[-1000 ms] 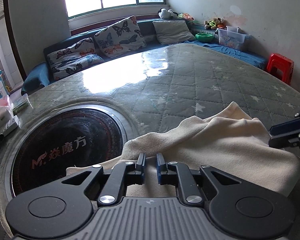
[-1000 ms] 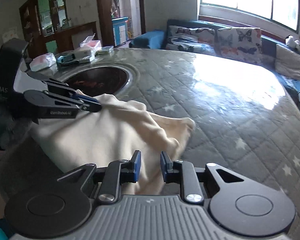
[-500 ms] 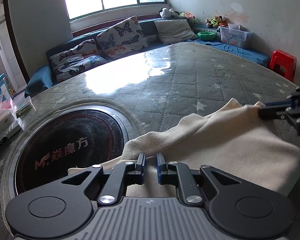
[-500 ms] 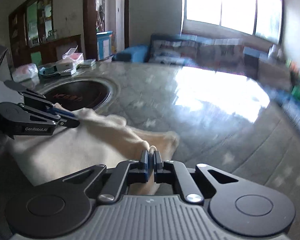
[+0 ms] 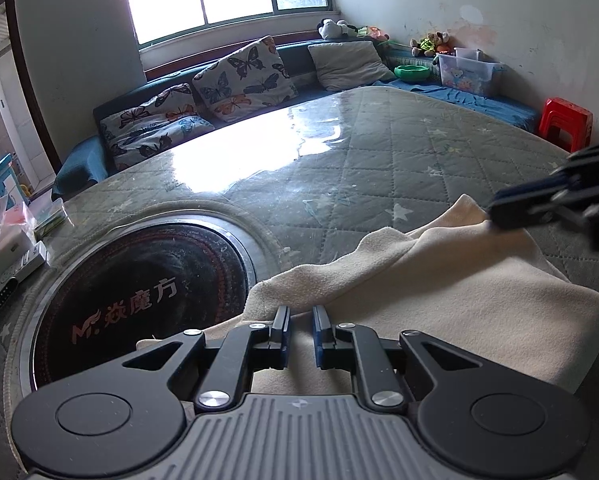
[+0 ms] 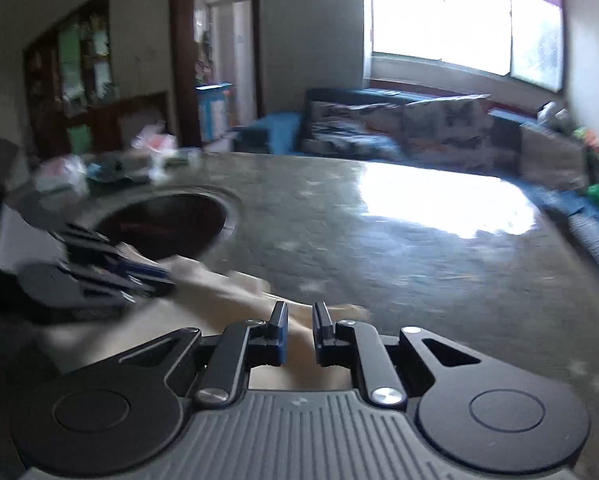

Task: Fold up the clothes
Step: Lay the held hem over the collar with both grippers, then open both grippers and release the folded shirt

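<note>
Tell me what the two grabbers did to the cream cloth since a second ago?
The right gripper shut on the far corner of the cream cloth half a second ago; now its jaws stand apart again, cloth between them. In the left wrist view it has moved farther up the cloth's far edge. The left gripper stayed slightly open over the near edge. The cloth stayed on the table.

The left tool [image 5: 300,320] sits low over the near edge of the cream garment [image 5: 439,296], fingers parted by a narrow gap with cloth visible between them. The right tool [image 5: 495,214] enters from the right, its tip touching the garment's far corner. The garment lies on the quilted bench [image 5: 379,168], partly overlapping the round black inset plate [image 5: 139,280].
</note>
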A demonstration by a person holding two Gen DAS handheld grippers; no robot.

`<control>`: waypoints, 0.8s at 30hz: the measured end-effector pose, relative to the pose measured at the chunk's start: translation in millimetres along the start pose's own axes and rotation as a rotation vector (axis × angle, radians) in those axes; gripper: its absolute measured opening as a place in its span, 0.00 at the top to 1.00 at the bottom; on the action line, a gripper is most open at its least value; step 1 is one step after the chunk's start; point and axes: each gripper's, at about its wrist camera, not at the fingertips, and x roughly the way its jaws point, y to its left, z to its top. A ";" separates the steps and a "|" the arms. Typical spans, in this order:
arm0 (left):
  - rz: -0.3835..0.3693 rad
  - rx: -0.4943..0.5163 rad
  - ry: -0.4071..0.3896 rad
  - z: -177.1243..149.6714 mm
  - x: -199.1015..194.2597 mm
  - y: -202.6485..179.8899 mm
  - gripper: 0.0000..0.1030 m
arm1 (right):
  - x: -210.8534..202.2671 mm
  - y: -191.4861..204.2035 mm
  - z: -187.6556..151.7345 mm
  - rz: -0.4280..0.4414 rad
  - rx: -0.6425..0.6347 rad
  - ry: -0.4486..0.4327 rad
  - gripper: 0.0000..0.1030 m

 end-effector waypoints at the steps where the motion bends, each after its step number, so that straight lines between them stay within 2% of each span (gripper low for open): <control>1: 0.001 0.001 -0.001 -0.4 -0.1 -0.1 0.87 | 6.2 1.8 0.8 0.017 0.001 0.010 0.89; 4: 0.001 0.002 -0.004 -0.9 -0.4 0.1 0.86 | 28.8 7.6 1.1 0.036 -0.013 0.047 0.89; 8: -0.004 -0.003 -0.012 -0.6 -4.4 3.5 0.79 | 26.7 2.8 -0.4 0.026 -0.002 0.059 0.90; 11: -0.026 -0.016 -0.043 -1.2 -19.4 7.2 0.79 | 25.2 -0.8 -1.6 0.020 0.006 0.068 0.90; 20: -0.125 0.000 -0.111 -34.4 -79.1 -15.7 0.77 | -19.8 29.7 -21.3 0.072 -0.114 0.052 0.88; 24: -0.129 0.001 -0.122 -51.8 -85.9 -21.2 0.77 | -27.8 43.6 -39.2 0.082 -0.152 0.036 0.88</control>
